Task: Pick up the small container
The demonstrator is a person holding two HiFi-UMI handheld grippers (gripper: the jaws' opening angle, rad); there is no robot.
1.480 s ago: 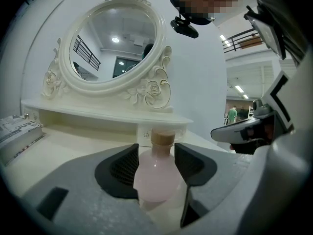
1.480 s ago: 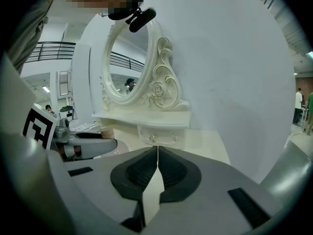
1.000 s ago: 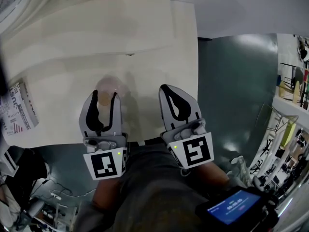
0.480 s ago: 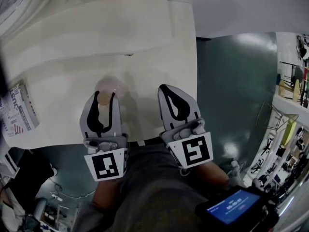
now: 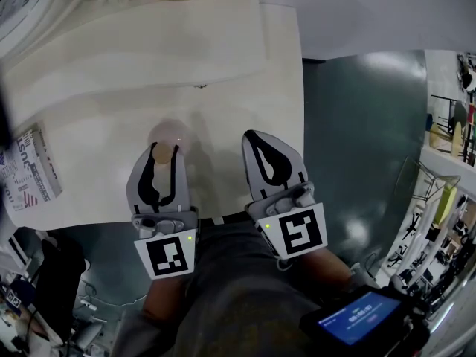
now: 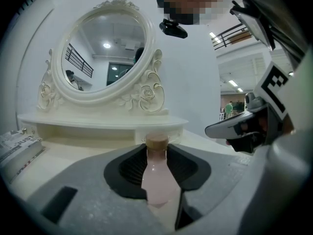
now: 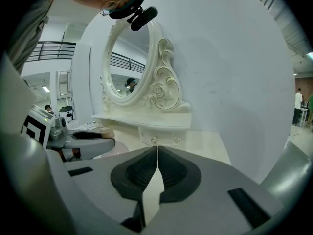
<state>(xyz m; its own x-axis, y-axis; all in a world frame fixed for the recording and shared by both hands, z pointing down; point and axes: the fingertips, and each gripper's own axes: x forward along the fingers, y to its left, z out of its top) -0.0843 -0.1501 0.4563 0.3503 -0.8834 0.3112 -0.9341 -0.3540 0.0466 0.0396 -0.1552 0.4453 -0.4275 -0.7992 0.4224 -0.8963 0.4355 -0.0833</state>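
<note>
The small container (image 5: 162, 152) is a little pink bottle with a cork-coloured cap, standing upright on the white dressing table (image 5: 97, 88). My left gripper (image 5: 162, 150) reaches over the table's near edge with the bottle (image 6: 157, 175) between its jaws. The jaws are closing, and their dark pads (image 6: 132, 168) touch the bottle's sides just under the cap. My right gripper (image 5: 257, 137) hovers beside it to the right, shut and empty, its tips (image 7: 157, 150) meeting. It also shows at the right of the left gripper view (image 6: 244, 126).
An ornate white oval mirror (image 6: 105, 48) stands on a raised shelf (image 7: 146, 119) with a small drawer at the table's back. A printed box (image 5: 30, 171) lies at the left edge. The table ends at the right (image 5: 301, 88), with dark floor beyond.
The left gripper's jaws have drawn in around the bottle, from a wide gap to touching it. The right gripper has stayed still.
</note>
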